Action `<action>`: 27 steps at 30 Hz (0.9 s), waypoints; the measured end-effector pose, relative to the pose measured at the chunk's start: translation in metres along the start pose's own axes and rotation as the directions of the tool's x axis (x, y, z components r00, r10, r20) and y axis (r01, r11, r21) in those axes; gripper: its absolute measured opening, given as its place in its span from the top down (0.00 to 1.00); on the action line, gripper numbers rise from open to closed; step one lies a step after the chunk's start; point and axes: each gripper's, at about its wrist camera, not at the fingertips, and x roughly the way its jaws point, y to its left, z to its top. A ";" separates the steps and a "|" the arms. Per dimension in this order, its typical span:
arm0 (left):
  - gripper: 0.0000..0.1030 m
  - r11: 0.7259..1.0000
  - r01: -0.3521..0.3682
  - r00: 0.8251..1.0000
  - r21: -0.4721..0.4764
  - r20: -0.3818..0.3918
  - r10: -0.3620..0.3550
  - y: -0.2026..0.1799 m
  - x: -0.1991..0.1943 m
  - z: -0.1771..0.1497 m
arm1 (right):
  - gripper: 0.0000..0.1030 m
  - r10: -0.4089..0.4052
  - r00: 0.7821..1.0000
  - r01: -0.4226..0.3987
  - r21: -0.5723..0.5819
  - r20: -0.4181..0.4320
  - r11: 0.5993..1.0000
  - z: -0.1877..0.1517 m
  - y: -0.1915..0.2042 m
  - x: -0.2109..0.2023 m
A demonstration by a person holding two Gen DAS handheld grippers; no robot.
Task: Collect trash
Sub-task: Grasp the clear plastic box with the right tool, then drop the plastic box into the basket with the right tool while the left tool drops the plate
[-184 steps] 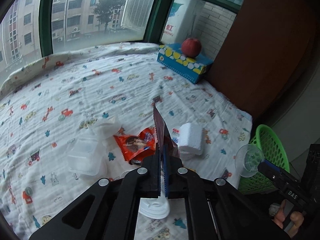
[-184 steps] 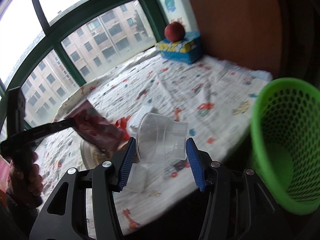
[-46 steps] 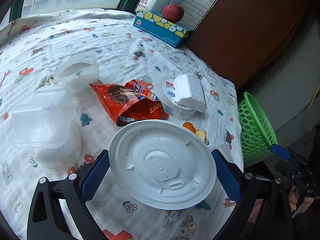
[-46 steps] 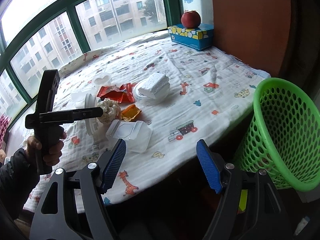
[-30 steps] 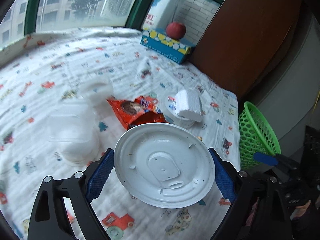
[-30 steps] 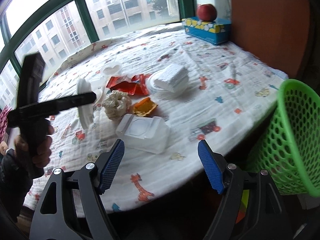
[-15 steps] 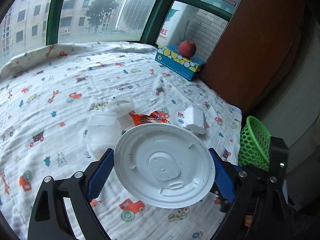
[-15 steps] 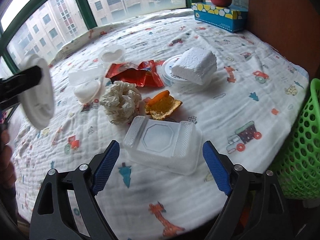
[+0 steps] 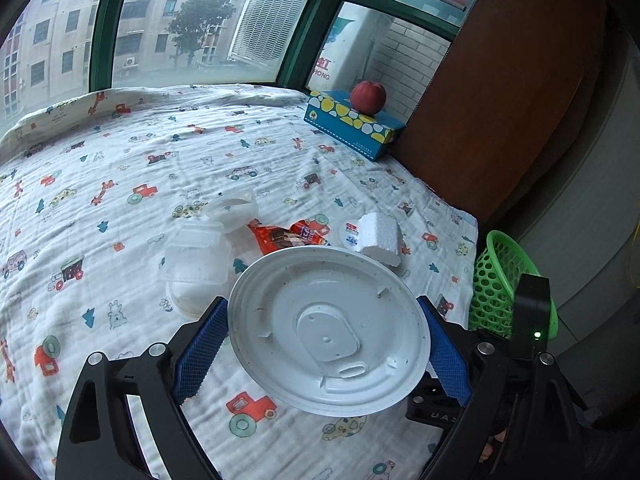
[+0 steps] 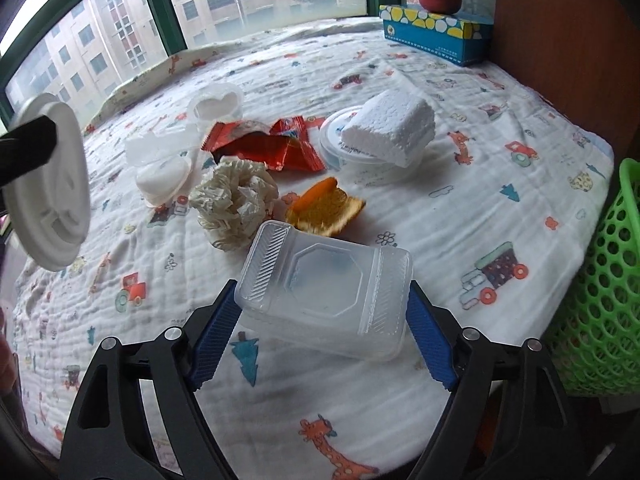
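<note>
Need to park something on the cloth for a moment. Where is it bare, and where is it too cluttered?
Bare cloth spreads wide between the window side and the clutter, and also between the tissue box and the foam block. It is crowded mid-cloth: red wrapper, crumpled paper, orange peel and clear containers lie close together.

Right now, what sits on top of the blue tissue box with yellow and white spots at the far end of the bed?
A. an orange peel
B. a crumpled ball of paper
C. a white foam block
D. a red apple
D: the red apple rests on the blue tissue box with yellow and white spots by the window, while the paper, foam and peel lie on the printed sheet nearer the cameras.
</note>
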 end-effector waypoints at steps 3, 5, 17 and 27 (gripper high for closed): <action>0.14 1.000 0.009 1.000 0.006 0.000 -0.009 -0.006 0.002 0.002 | 0.22 0.001 1.000 0.000 -0.007 0.015 1.000 0.000 -0.004 -0.012; 0.14 1.000 0.017 1.000 0.013 -0.001 -0.017 -0.013 0.004 0.004 | 0.22 -0.001 1.000 0.001 -0.010 0.027 1.000 0.000 -0.009 -0.022; 0.14 0.990 0.098 0.995 0.097 -0.030 -0.095 -0.084 0.030 0.020 | 0.22 -0.058 0.992 0.052 0.060 0.114 0.997 -0.001 -0.067 -0.087; 0.14 0.971 0.182 0.982 0.157 -0.074 -0.172 -0.151 0.059 0.036 | 0.22 -0.183 0.969 0.152 0.183 0.165 0.971 -0.010 -0.147 -0.133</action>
